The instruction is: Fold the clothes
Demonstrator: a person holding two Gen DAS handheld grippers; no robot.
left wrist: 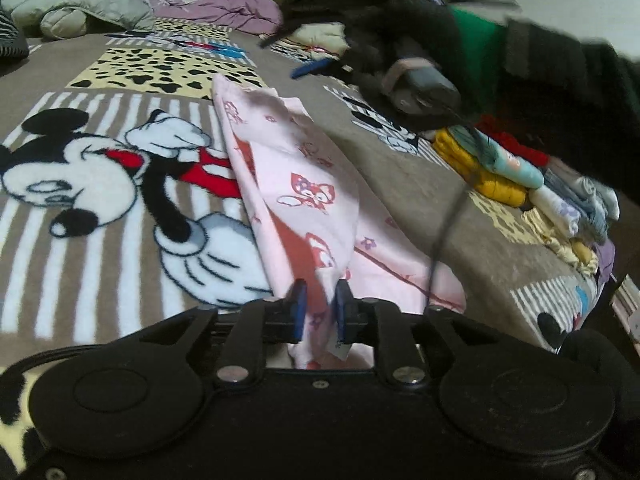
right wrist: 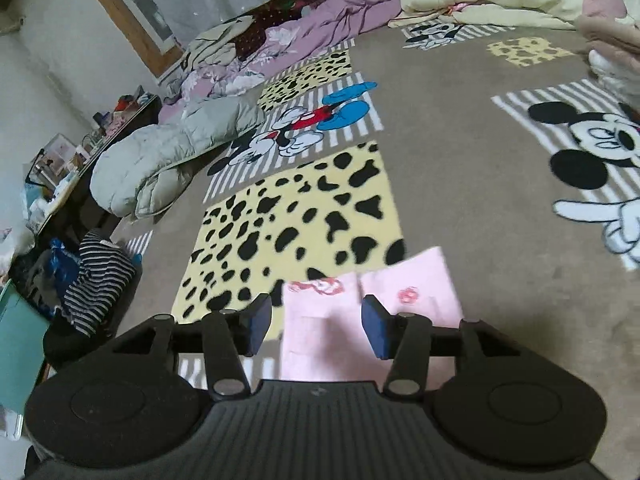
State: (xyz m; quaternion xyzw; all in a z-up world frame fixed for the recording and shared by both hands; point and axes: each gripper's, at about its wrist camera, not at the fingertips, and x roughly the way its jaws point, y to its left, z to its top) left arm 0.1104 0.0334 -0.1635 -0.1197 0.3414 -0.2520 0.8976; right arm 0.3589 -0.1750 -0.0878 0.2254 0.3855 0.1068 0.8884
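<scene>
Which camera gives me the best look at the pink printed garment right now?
The left wrist view. There the pink garment stretches across the blanket, fox print visible, with the left hand-held gripper shut on its near edge. The right wrist view shows only a blurred pink end between the open right hand-held gripper's fingers.

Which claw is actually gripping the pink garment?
The left claw: its pads pinch the pink garment. The right claw is open, the cloth lying loose between its pads.
</scene>
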